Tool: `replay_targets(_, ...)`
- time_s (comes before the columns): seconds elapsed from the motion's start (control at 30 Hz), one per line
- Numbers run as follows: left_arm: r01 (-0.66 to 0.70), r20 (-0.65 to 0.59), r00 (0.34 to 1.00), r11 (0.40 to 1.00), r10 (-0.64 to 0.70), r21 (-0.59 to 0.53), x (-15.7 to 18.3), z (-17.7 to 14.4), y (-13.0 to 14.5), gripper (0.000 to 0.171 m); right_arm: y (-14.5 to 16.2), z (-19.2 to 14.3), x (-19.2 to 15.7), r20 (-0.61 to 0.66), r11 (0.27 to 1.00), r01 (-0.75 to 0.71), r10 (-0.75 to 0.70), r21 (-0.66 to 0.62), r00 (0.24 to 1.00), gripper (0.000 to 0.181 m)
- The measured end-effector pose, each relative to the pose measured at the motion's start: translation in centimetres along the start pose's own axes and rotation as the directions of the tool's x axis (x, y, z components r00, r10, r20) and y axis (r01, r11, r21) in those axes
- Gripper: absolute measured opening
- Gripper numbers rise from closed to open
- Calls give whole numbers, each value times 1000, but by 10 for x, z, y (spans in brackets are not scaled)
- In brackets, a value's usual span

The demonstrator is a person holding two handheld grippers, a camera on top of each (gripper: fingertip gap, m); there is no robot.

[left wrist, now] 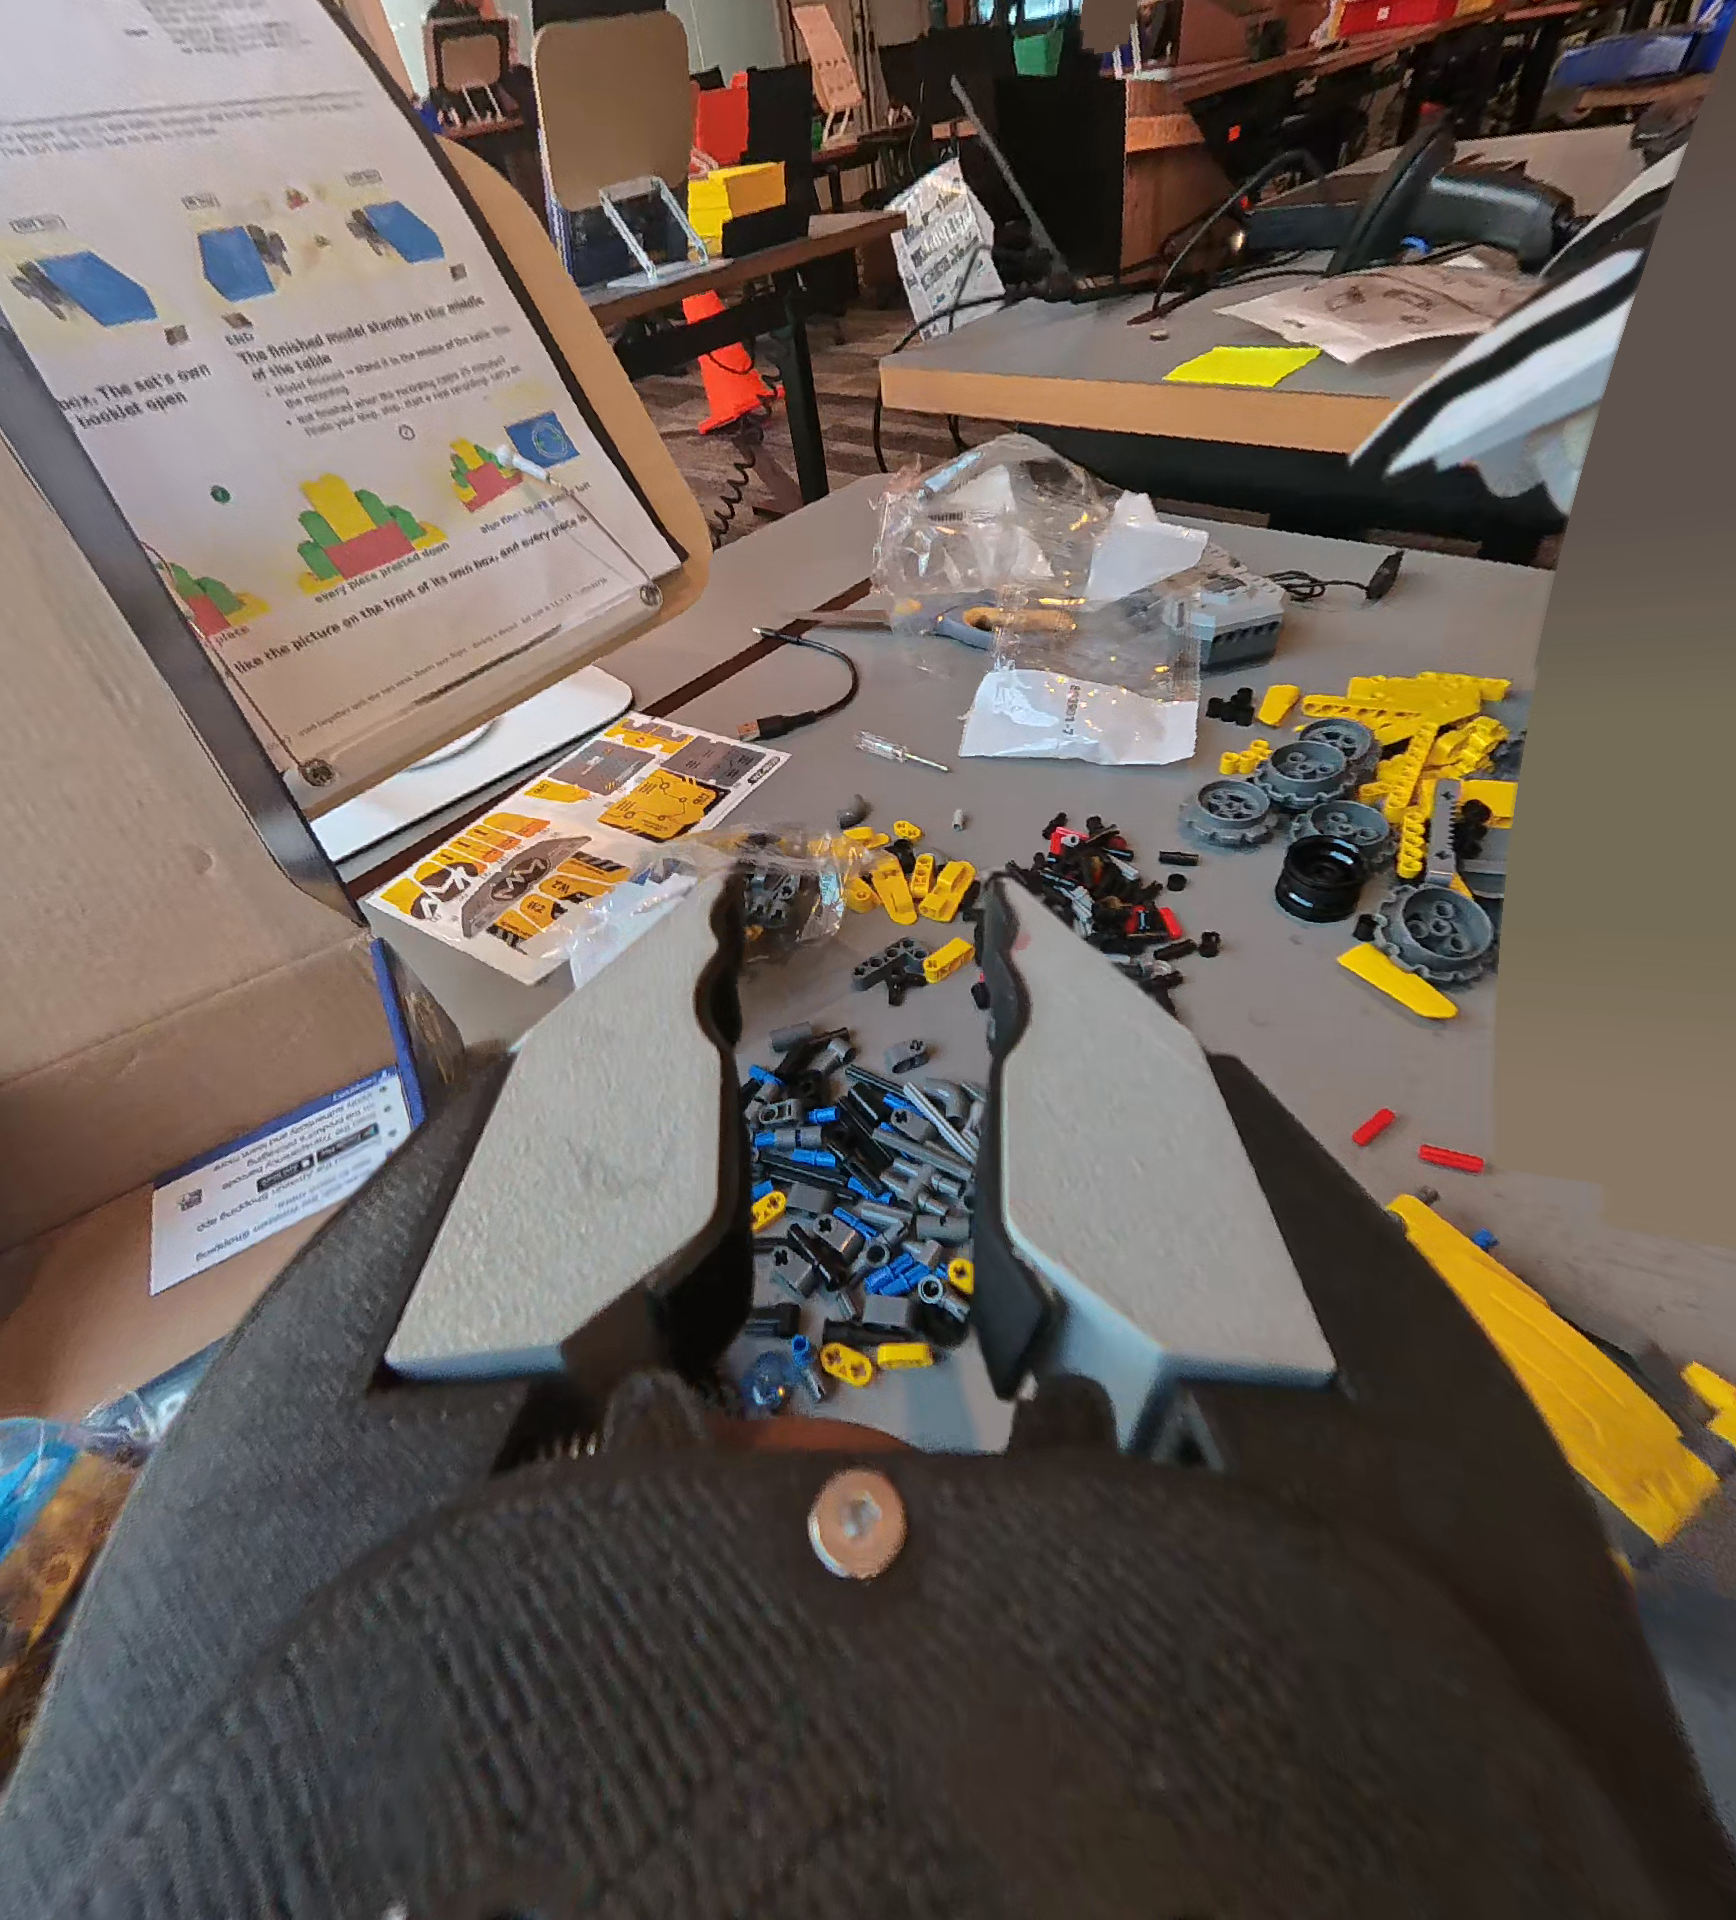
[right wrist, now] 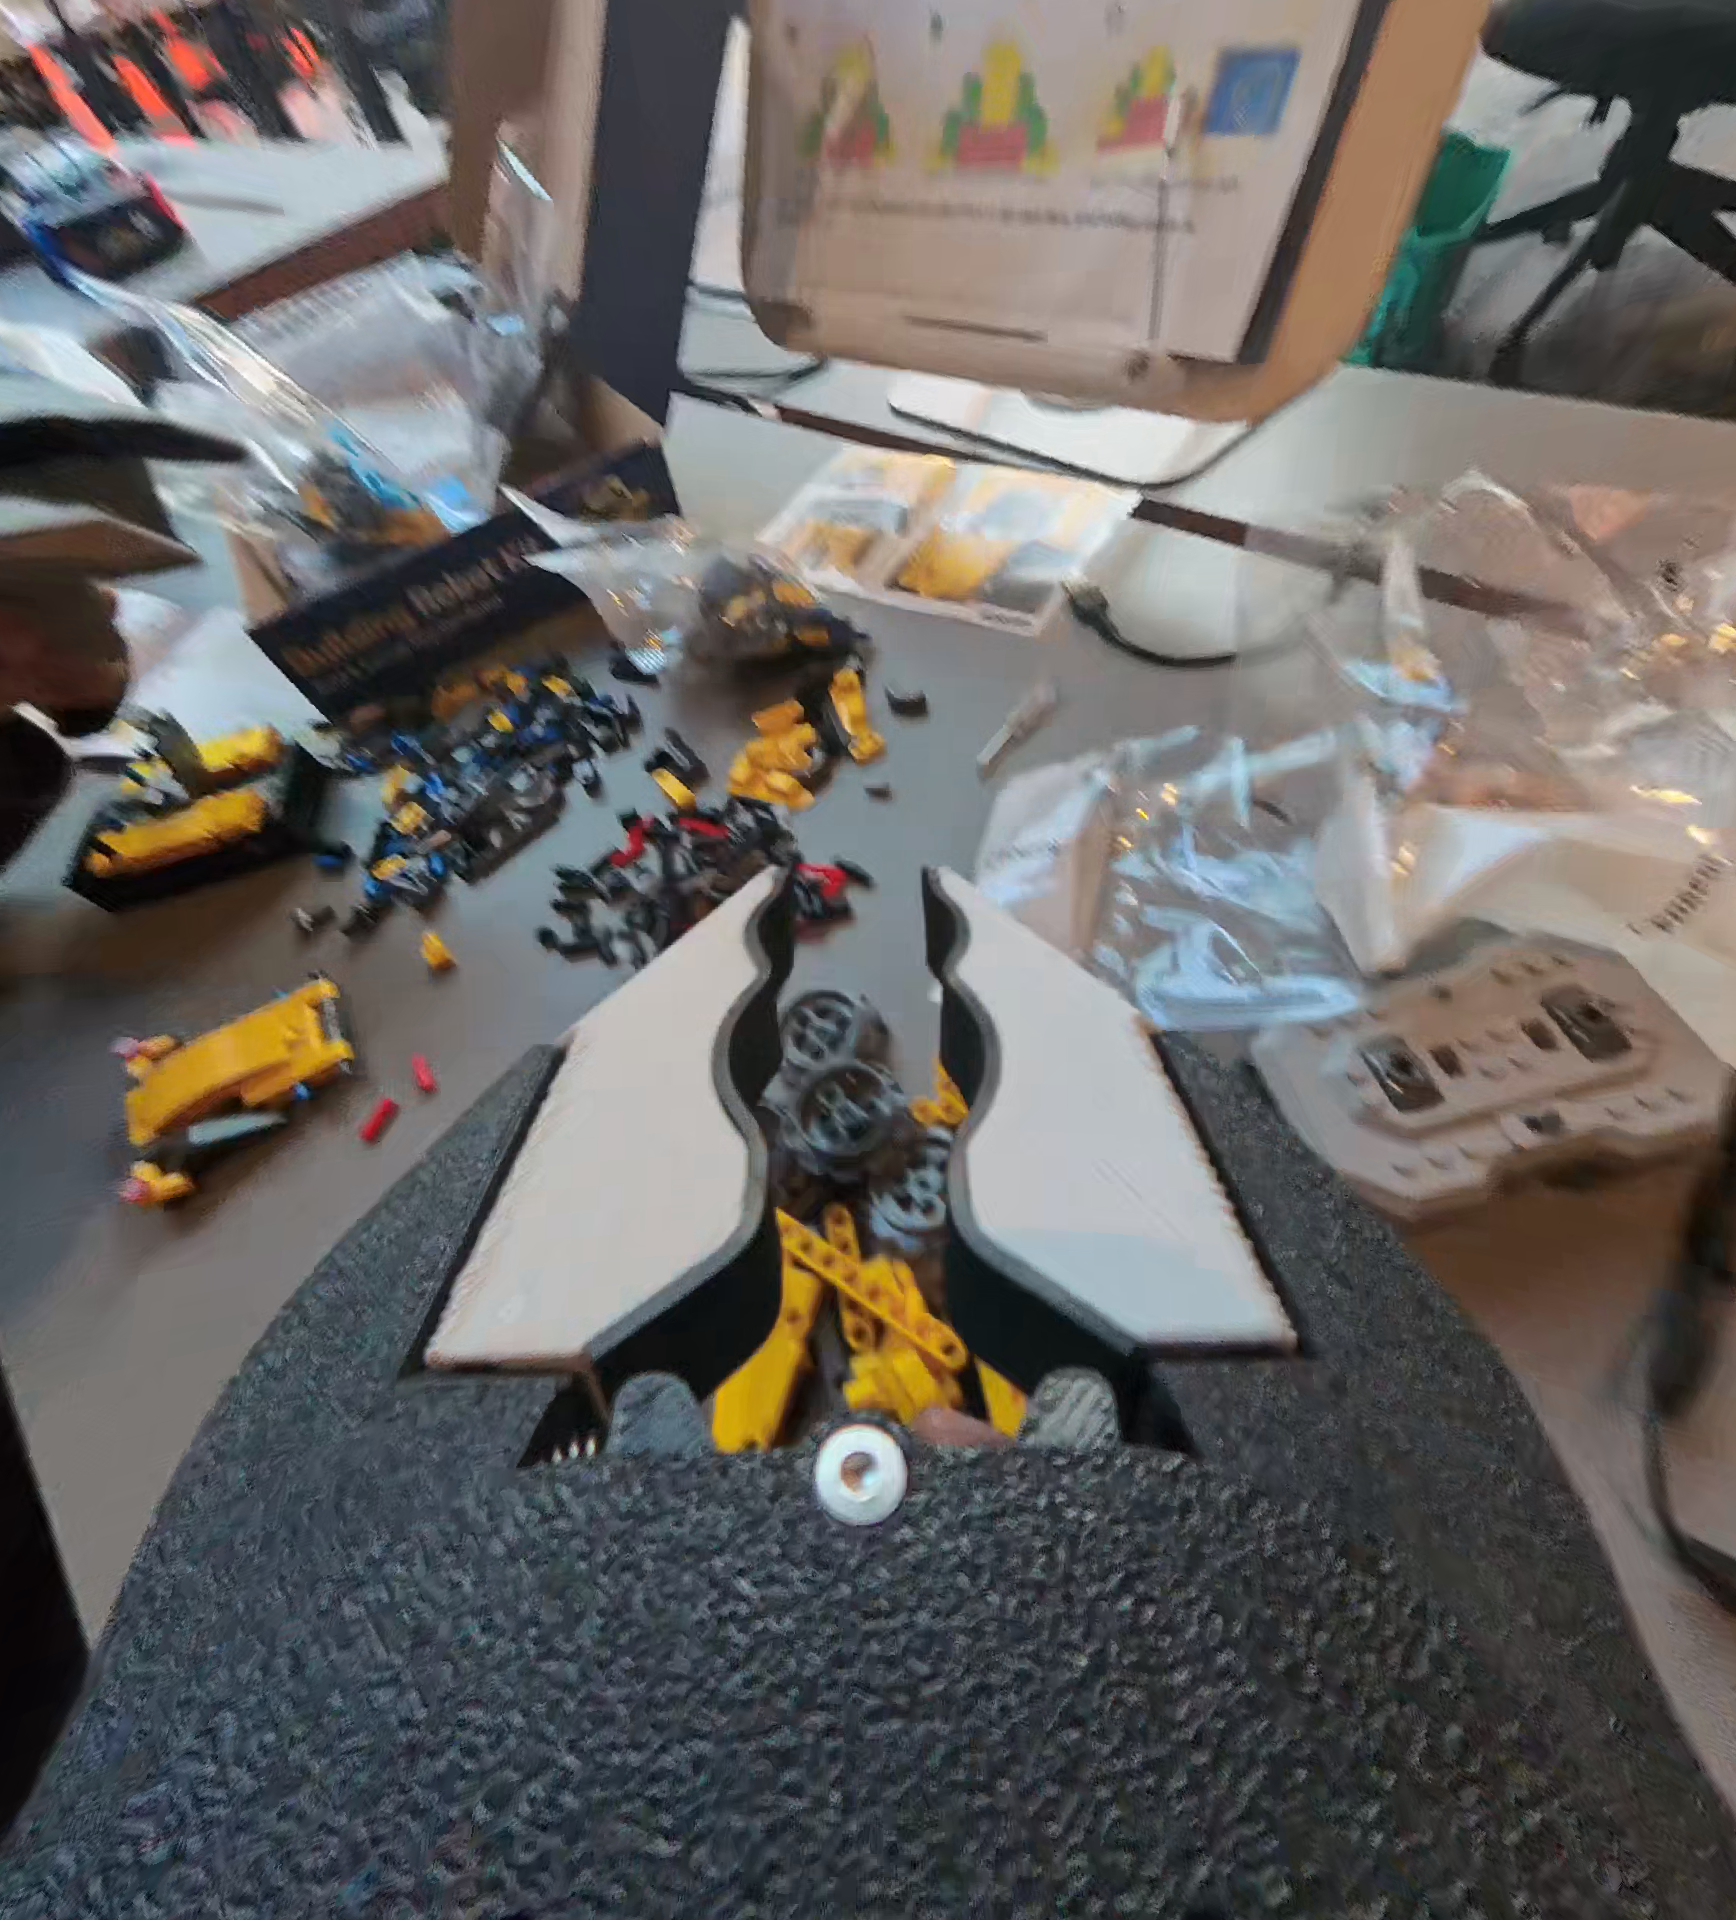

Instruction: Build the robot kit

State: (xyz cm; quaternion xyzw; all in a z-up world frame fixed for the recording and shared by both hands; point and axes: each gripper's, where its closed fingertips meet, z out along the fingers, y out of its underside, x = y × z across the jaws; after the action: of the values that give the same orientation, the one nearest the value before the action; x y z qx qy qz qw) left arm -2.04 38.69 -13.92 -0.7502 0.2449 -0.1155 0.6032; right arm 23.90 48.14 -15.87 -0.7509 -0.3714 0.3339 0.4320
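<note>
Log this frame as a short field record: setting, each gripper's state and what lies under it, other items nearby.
setting: grey table strewn with small building-kit parts
left gripper: open, empty, above blue, black and grey pins
right gripper: open, empty, above grey wheels and yellow beams
nearby: sticker sheet, clear plastic bags, cardboard box, instruction board
</note>
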Motion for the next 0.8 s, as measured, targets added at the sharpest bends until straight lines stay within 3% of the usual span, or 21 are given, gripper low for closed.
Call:
replay_targets(0.07,11,3,1000,999,-11,-50,-3,2,3,50,-16,22,-30,81,999,-9,5,44,997,32)
replay_targets(0.23,-75,25,997,985,80,-153,-21,-4,-9,52,-17,107,-85,120,987,146,-138,-61,983,41)
replay_targets(0.37,-143,56,985,958,162,-249,-62,-3,-29,53,-3,176,-91,40,930,296,-295,-217,955,53)
replay_targets(0.43,-133,57,985,934,161,-331,-82,0,-29,60,-1,199,-96,62,912,323,-318,-252,946,54)
replay_targets(0.53,-67,126,985,941,114,-333,-113,-2,-42,60,-2,212,-105,152,876,367,-335,-312,930,44)
replay_targets(0.6,13,164,986,957,37,-291,-126,-8,-50,54,-26,212,-96,102,860,415,-404,-296,909,42)
replay_targets(0.73,119,241,968,968,-64,-221,-147,-20,-48,31,-80,210,-94,112,947,286,-271,-147,956,39)
replay_targets(0.77,98,248,968,969,-40,-226,-153,-23,-47,20,-90,212,-87,90,965,244,-236,-99,968,31)
replay_targets(0.8,101,287,958,962,-26,-252,-162,-27,-45,21,-98,214,-79,61,976,212,-209,-49,976,23)
